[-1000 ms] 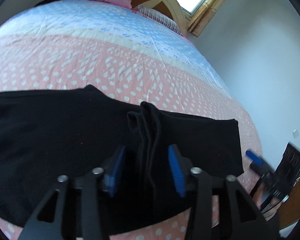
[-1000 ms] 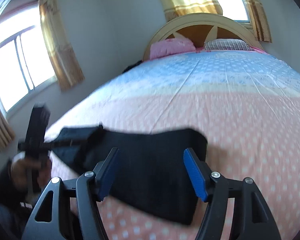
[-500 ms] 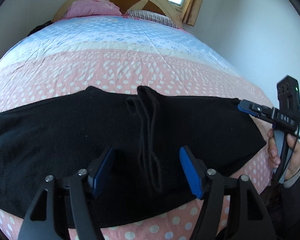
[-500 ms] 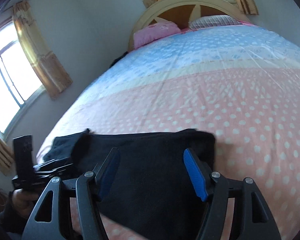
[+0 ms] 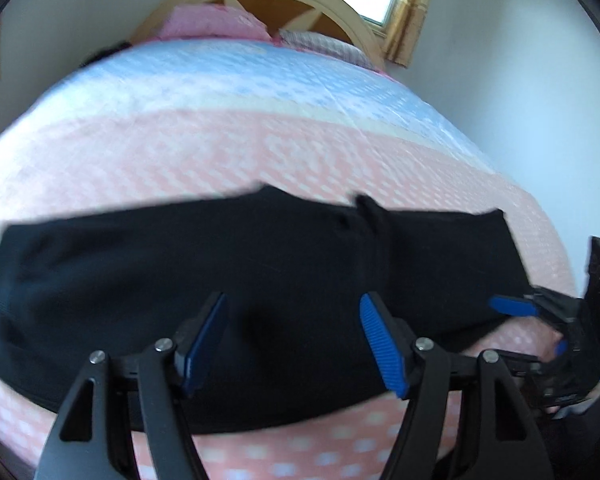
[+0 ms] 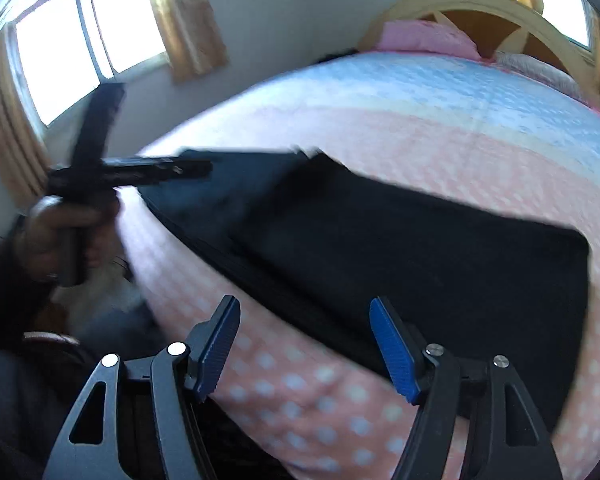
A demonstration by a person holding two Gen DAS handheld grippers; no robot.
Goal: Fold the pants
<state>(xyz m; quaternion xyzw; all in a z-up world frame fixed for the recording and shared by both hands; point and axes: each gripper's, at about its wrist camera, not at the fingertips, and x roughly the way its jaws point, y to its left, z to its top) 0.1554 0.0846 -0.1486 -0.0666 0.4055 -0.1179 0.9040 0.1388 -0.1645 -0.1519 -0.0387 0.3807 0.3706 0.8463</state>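
A: Start at the left gripper (image 5: 292,340). How do the jaws stand?

B: Spread, and opening wider. Its blue pads (image 5: 382,346) hang over the black pants (image 5: 220,264) at the lower centre of the left wrist view, pressing on nothing; no cloth is pinched between them.

A: And the right gripper (image 6: 304,344)?

B: Also spread and opening. In its own view the left pad sits over the dotted pink bedspread (image 6: 300,396), the right pad over the near edge of the pants (image 6: 440,248). Nothing is gripped.

A: Where do the pants lie?

B: Flat across the near end of the bed, a wide dark band through the middle of the left wrist view, with a raised fold ridge (image 5: 374,220) right of centre.

A: Further out?

B: The right gripper shows at the right edge of the left wrist view, just beside the pants' right end. In the upper left of the right wrist view a hand (image 6: 60,236) holds the left gripper, blurred. Pink pillow (image 5: 212,24) and headboard (image 5: 300,4) sit at the top.
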